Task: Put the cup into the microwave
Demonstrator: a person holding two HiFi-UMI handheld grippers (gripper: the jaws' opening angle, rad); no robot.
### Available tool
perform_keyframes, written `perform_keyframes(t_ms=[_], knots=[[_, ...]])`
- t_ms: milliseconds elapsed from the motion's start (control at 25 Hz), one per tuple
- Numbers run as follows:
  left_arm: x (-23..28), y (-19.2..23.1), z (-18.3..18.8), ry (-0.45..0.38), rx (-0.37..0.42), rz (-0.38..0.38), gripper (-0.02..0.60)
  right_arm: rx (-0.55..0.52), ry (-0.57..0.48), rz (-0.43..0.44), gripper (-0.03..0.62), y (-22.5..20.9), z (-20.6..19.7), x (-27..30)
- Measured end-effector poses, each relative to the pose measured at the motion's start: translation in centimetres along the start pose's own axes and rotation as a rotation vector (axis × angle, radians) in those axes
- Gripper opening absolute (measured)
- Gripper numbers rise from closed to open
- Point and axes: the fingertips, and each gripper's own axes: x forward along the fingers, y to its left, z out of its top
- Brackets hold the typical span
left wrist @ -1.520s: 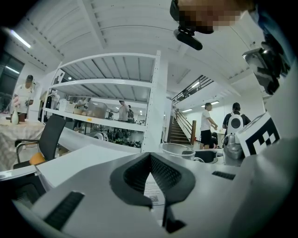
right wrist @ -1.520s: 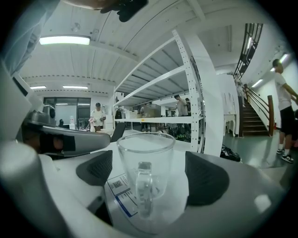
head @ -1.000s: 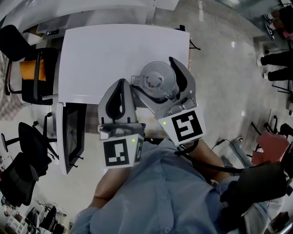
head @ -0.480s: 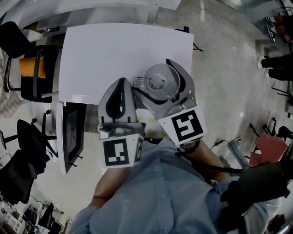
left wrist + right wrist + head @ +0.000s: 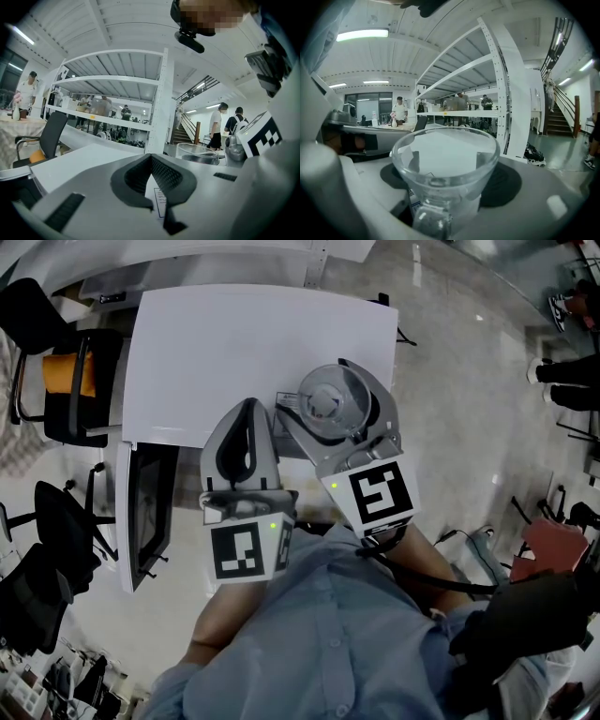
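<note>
Cup point(image 5: 328, 401) of clear glass is standing upright on the white top of the microwave point(image 5: 225, 343), near the front edge and right of the middle, not inside it. The right claw point(image 5: 323, 390) is reaching in from the front and wrapping around the cup. Its jaws have just been closing with the cup between them, and the pads are sitting against the glass on either side. The left claw point(image 5: 247, 409) is hovering just left of the cup over the same white top, its jaws pressed together and gripping nothing. A small printed label point(image 5: 284, 401) is lying on the top between the two claws. The door point(image 5: 148, 512) is hanging open at the front left corner, showing its dark window. A chair point(image 5: 66, 381) with an orange seat is standing to the left. White shelving point(image 5: 157, 93) and a few people point(image 5: 218, 124) are showing beyond in the left gripper view.
</note>
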Motion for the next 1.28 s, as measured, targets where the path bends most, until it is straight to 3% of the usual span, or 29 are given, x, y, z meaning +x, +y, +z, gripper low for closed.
perform_keyframes(t_ms=[520,1280], knots=[[-5.1,-1.5,1.6,-0.07,0.012,0.032,0.006,-0.033,-0.085,0.027,0.387,1.9,3.0,-3.6],[-20.2,-5.1,0.6,-0.187,-0.005,0.137,0.006,-0.125,-0.15,0.189,0.387,12.0,2.1,-13.6]])
